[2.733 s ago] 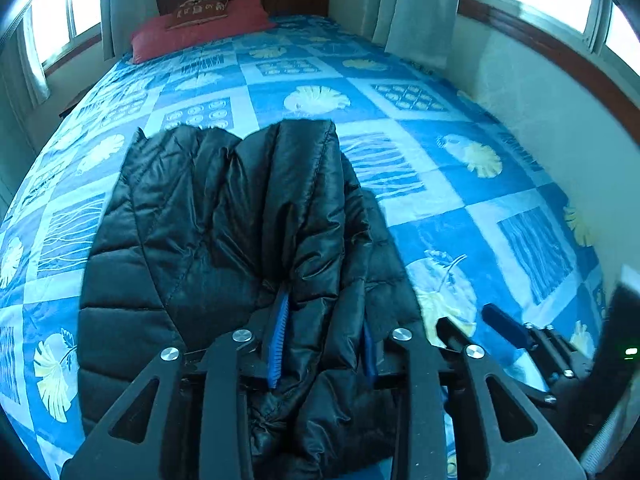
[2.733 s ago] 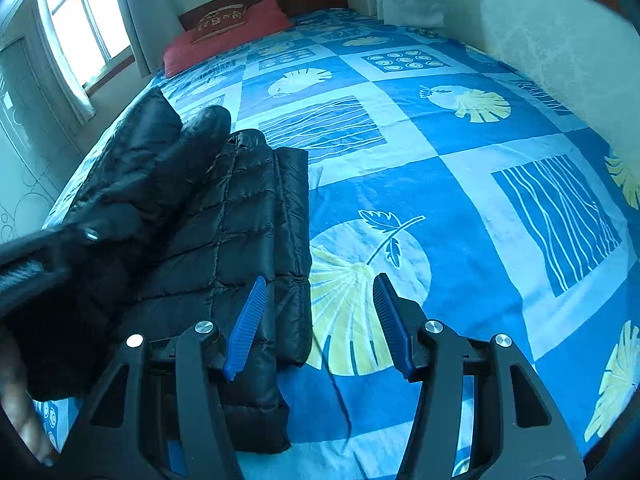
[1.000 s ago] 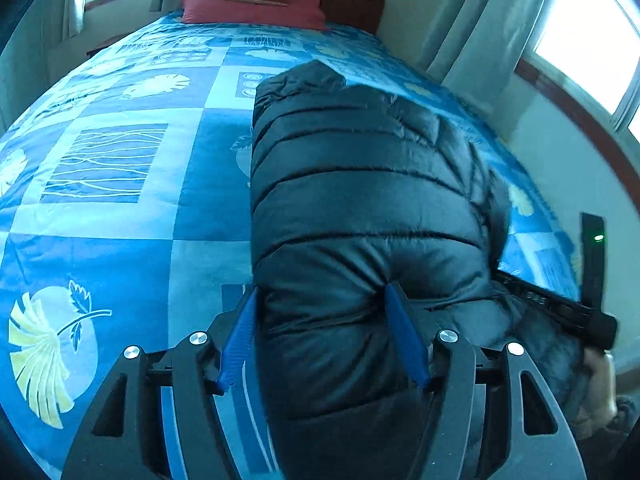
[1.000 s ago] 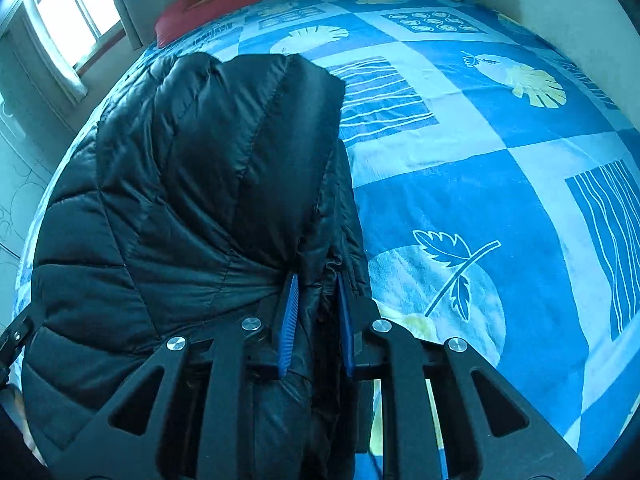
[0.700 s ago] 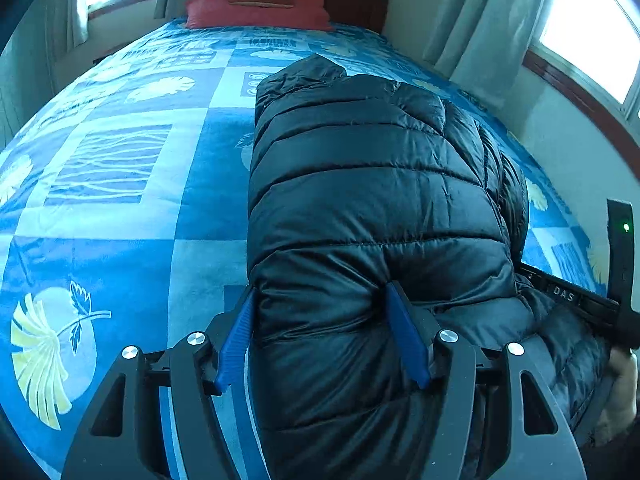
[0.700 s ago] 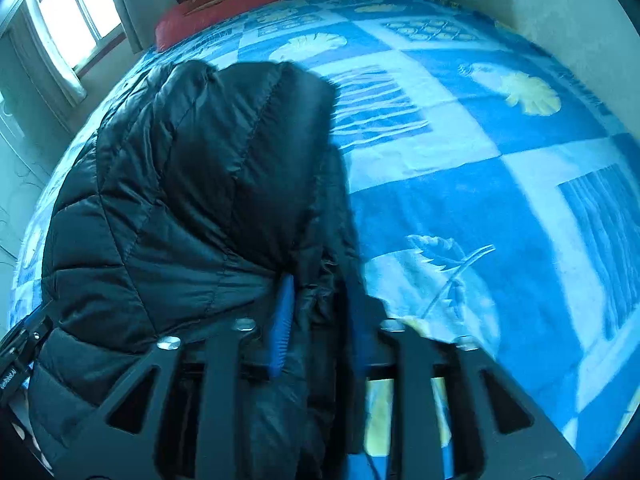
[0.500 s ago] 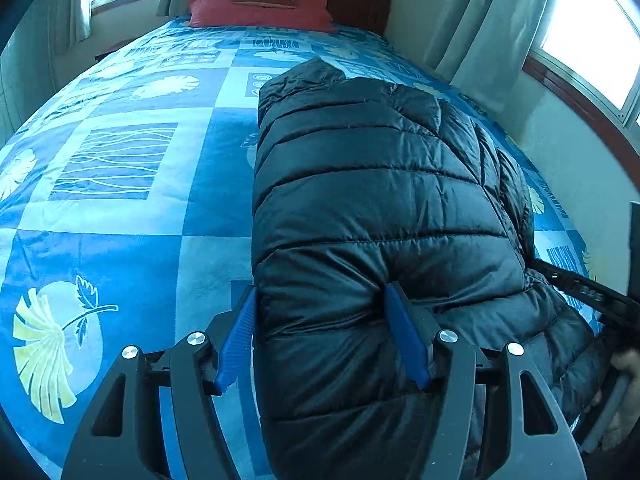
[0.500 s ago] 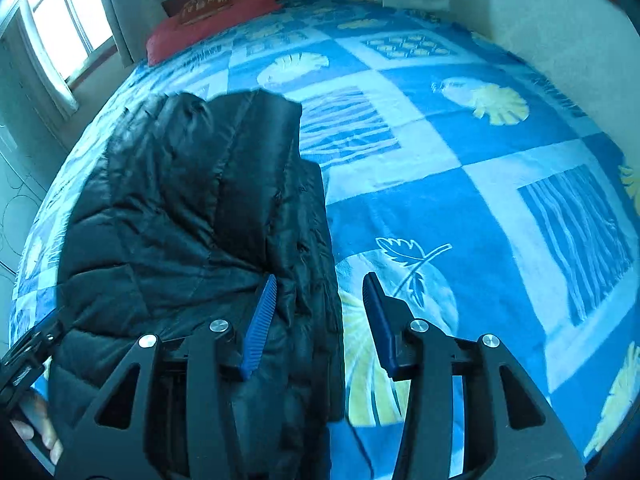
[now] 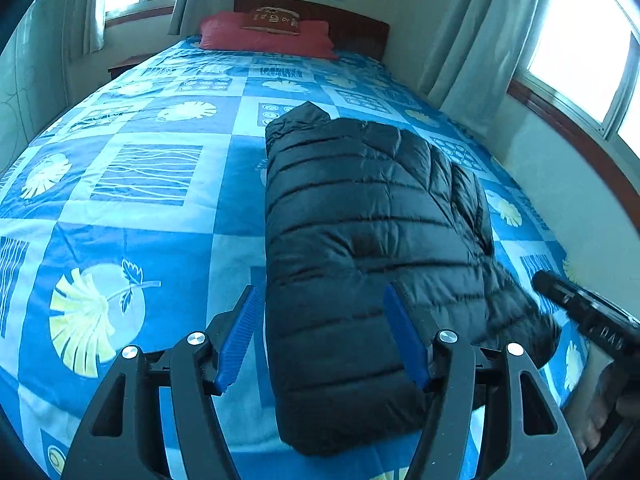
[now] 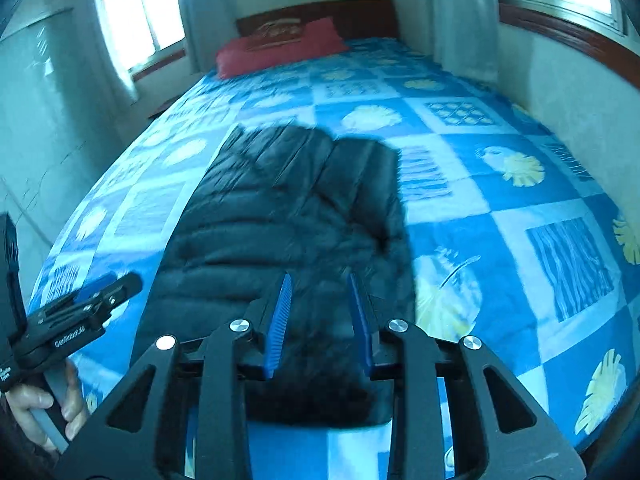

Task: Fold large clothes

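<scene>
A black quilted puffer jacket (image 9: 360,240) lies folded lengthwise on the bed (image 9: 152,208), its near end at the foot edge. My left gripper (image 9: 324,328) is open, raised above the jacket's near end, holding nothing. In the right wrist view the jacket (image 10: 272,216) lies ahead and below, blurred. My right gripper (image 10: 320,312) is open and empty above its near end. The left gripper also shows at the left edge of the right wrist view (image 10: 116,286). The right gripper's body shows at the right edge of the left wrist view.
The bed has a blue patterned cover. A red pillow (image 9: 266,36) lies against the wooden headboard (image 9: 348,32). A wall (image 9: 568,184) runs close along the bed's right side. Windows with curtains (image 9: 460,40) stand on both sides.
Both grippers let go of the jacket, opened and drew back and up. The jacket now lies flat, folded on the bed. The right wrist view is motion-blurred.
</scene>
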`<action>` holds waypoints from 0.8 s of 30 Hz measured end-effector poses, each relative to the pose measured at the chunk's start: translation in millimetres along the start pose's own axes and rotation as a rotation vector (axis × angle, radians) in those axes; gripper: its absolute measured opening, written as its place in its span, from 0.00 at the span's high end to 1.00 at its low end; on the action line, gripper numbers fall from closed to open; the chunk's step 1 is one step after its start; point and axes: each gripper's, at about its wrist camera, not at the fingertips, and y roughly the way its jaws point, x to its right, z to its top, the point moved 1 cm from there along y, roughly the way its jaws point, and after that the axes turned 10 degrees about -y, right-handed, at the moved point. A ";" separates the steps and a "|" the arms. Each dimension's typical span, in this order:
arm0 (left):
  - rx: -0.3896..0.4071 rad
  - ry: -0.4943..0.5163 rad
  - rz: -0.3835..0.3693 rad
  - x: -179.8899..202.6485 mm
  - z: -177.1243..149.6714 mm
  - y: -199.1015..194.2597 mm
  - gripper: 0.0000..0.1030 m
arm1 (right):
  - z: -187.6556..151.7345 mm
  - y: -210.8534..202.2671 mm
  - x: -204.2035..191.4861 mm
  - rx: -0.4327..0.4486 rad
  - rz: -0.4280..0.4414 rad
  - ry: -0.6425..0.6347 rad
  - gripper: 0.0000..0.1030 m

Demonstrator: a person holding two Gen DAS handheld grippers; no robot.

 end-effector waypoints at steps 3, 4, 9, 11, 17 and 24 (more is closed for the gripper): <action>-0.061 0.003 0.011 -1.1 -8.5 19.5 0.38 | -16.4 18.1 6.3 -0.054 -0.010 0.020 0.73; -0.079 -0.006 0.008 -0.9 -11.1 25.4 0.38 | -22.8 25.2 10.1 -0.075 -0.007 0.035 0.73; -0.094 0.034 0.054 5.4 -20.3 51.3 0.38 | -51.1 63.8 23.5 -0.123 0.011 0.069 0.73; -0.097 0.076 0.087 11.2 -23.9 59.7 0.38 | -58.1 76.9 23.0 -0.122 0.002 0.059 0.74; -0.086 0.116 0.111 9.8 -30.0 72.9 0.38 | -64.4 80.7 19.9 -0.105 -0.018 0.076 0.74; -0.079 0.067 0.055 -1.5 -25.9 43.6 0.38 | -60.4 55.0 22.1 -0.094 -0.004 0.090 0.69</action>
